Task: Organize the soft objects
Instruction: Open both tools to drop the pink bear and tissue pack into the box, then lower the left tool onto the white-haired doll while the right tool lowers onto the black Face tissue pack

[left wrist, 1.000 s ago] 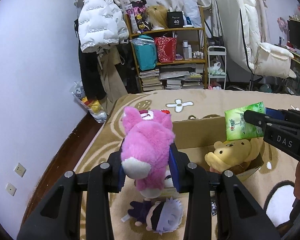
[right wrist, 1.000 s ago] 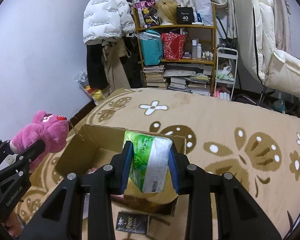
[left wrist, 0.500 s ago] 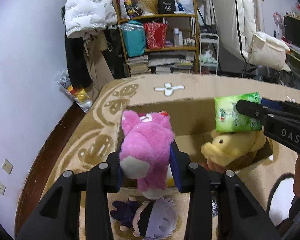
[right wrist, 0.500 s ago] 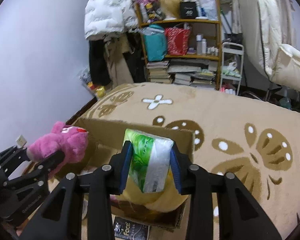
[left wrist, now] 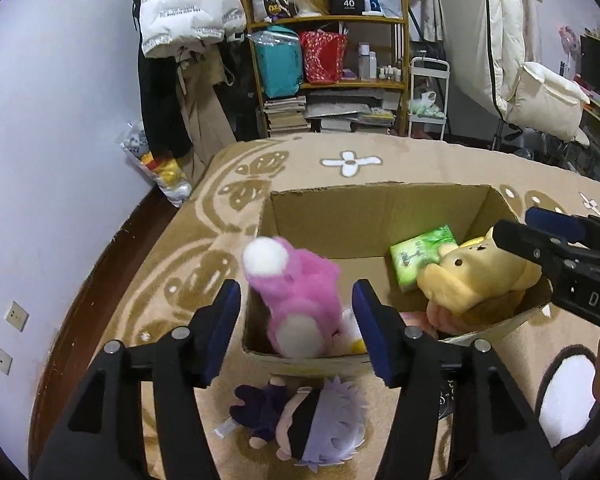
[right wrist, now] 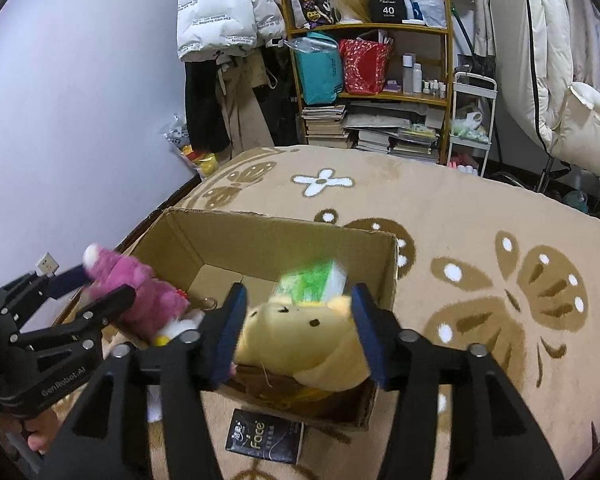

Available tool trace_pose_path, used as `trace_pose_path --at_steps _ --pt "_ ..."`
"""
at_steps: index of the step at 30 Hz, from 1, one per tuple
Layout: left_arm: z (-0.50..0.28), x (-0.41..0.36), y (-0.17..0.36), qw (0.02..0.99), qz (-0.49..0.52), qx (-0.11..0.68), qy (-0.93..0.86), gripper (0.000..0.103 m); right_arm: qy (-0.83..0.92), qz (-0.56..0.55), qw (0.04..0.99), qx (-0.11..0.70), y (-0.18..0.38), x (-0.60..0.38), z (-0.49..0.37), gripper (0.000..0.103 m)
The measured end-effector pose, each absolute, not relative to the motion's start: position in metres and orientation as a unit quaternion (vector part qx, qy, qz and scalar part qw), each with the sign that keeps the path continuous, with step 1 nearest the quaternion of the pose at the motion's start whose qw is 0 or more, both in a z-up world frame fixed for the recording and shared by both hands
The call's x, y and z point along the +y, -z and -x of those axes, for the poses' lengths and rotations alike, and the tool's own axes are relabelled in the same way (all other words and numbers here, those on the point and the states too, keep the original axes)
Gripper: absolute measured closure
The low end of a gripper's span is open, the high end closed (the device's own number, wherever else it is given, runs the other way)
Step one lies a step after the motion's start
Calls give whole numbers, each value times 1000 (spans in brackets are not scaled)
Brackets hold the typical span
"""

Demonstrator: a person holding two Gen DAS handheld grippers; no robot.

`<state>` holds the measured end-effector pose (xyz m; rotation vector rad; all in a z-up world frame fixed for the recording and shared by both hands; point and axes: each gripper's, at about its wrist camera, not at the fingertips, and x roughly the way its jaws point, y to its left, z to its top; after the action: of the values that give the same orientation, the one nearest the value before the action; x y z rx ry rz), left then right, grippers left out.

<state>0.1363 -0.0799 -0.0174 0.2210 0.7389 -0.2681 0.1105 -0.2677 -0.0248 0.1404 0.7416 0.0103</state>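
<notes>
Both releases occurred together. A second before, the left gripper (left wrist: 296, 328) had clamped the pink plush (left wrist: 296, 300) and the right gripper (right wrist: 296, 332) had clamped the green tissue pack (right wrist: 312, 280) above the cardboard box (left wrist: 380, 216). At this moment both sets of jaws were opening, and the blue pads stood clear of both items.

The pink plush was tipping into the box at its 7 o'clock corner, white tail uppermost. The tissue pack, blurred in the right wrist view, was dropping at the 3 o'clock side against the yellow bear plush (left wrist: 472, 276), which was already lying in the box. By this reading, two more soft items were stowed. A purple-haired doll (left wrist: 312, 420) lay on the rug (right wrist: 500, 220) just outside the near wall, at 6 o'clock, and appeared to be the next item.

Materials: the plush pieces were long-pile, rounded and compressible. The tissue pack was a glossy film-wrapped block. The box was corrugated, open-topped and rigid. The rug was short-pile, tan, with a flower pattern.
</notes>
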Motion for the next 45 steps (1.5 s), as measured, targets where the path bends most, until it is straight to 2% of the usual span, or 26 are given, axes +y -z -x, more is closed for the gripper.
trace_pose_path --at_steps 3,6,7,9,11,21,32,45 --pt "-134 -78 11 916 -117 363 123 30 3 -72 929 363 22 -269 -104 31" --pt "-128 -72 2 919 -114 358 117 18 10 -82 927 365 18 -273 -97 16" --pt "-125 -69 -1 921 -111 355 115 16 12 -87 927 364 17 -274 -93 11" --pt "-120 -64 -5 923 -108 352 112 8 12 -93 927 363 15 -275 -88 8" --pt "-116 -62 -8 924 -109 352 107 5 10 -96 926 366 14 -275 -82 0" --pt "-94 -44 2 911 -117 383 98 3 -3 -90 924 371 10 -257 -55 0" --pt "-82 -43 25 896 -140 412 93 3 3 -76 908 411 36 -241 -35 0" --pt "-92 -55 62 870 -159 454 108 3 9 -108 890 443 71 -245 -50 0"
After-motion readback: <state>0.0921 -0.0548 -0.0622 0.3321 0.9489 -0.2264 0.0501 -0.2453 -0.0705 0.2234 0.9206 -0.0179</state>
